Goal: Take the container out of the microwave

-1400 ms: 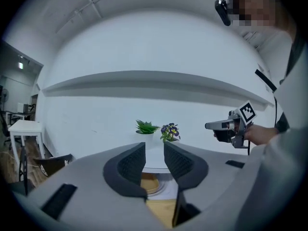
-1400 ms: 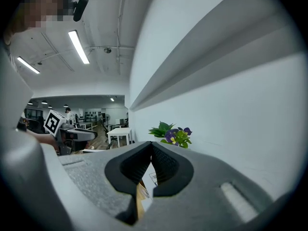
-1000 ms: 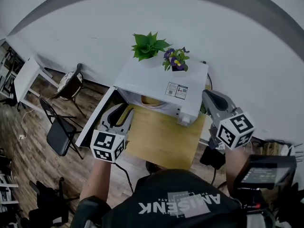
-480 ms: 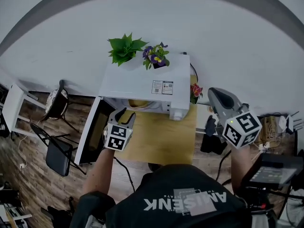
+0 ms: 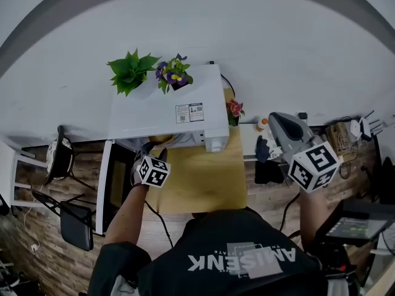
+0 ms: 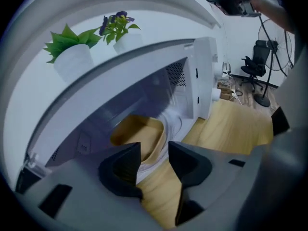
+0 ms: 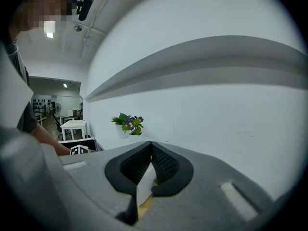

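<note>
A white microwave [image 5: 163,113] stands at the back of a wooden table [image 5: 200,177], its door [image 5: 110,190] swung open to the left. Inside its cavity [image 6: 144,100] a tan container [image 6: 137,134] rests on the white turntable [image 6: 171,124]; only its rim [image 5: 162,139] shows in the head view. My left gripper [image 5: 151,150] is at the cavity mouth, pointing down into it. Its jaws [image 6: 154,150] are opening, the container lies just beyond the tips, and nothing is gripped. My right gripper [image 5: 276,119] hovers off the table's right side, jaws [image 7: 151,146] shut and empty.
Two potted plants [image 5: 131,69] [image 5: 174,74] stand on the microwave top. A small red flower pot [image 5: 234,108] sits to its right. A folding chair [image 5: 65,211] and a stool [image 5: 57,156] stand left of the door. Cables and a monitor [image 5: 357,227] crowd the right.
My left gripper has dropped from beside the door down to the cavity mouth, rolled, and its jaws have spread. The right gripper has shifted sideways. The head view has turned, sliding the microwave left.
</note>
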The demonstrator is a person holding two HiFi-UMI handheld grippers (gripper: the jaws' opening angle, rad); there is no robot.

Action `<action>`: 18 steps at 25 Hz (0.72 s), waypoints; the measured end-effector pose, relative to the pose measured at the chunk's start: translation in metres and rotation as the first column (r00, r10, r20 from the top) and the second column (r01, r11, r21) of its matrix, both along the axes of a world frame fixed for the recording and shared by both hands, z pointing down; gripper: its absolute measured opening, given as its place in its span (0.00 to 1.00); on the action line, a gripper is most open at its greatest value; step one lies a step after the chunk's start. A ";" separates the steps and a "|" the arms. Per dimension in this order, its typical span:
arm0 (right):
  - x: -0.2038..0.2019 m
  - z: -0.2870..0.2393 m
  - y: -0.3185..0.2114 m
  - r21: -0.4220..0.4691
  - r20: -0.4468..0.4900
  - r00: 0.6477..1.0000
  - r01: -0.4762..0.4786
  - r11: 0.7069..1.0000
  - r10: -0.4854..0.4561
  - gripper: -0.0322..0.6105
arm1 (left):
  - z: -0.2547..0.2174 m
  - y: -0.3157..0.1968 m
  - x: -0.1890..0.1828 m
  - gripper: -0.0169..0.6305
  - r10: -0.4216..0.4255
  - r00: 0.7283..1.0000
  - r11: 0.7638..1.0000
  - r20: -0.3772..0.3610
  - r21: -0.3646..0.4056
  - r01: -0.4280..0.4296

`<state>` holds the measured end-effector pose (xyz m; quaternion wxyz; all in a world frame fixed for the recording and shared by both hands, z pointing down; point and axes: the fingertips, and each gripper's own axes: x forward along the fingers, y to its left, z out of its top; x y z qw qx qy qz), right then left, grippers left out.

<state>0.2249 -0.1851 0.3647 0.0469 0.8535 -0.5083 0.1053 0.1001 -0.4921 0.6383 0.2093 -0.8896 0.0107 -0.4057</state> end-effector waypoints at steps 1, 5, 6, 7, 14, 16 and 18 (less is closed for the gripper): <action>0.000 0.001 0.004 -0.003 0.003 1.000 -0.013 1.000 0.013 0.06 | 0.006 0.000 0.003 0.30 0.018 1.000 1.000 0.020 0.009 -0.019; -0.003 0.007 0.015 -0.015 0.013 0.998 -0.054 0.998 0.055 0.06 | 0.021 -0.004 0.011 0.30 0.066 0.995 0.996 0.073 0.059 -0.071; -0.004 0.007 0.016 -0.017 0.014 0.998 -0.060 0.998 0.060 0.06 | 0.024 -0.005 0.013 0.30 0.072 0.994 0.995 0.082 0.067 -0.078; -0.004 0.007 0.016 -0.018 0.015 0.998 -0.066 0.998 0.066 0.06 | 0.027 -0.006 0.015 0.30 0.078 0.993 0.994 0.092 0.070 -0.084; -0.010 0.009 0.017 -0.023 0.016 0.997 -0.070 0.997 0.070 0.06 | 0.044 -0.006 0.022 0.29 0.139 0.977 0.980 0.163 0.117 -0.159; -0.012 0.010 0.019 -0.019 0.024 0.996 -0.084 0.996 0.084 0.06 | 0.047 -0.007 0.023 0.25 0.151 0.973 0.976 0.173 0.127 -0.174; -0.014 0.010 0.020 -0.017 0.024 0.995 -0.091 0.996 0.092 0.06 | 0.049 -0.007 0.022 0.25 0.163 0.970 0.975 0.182 0.121 -0.187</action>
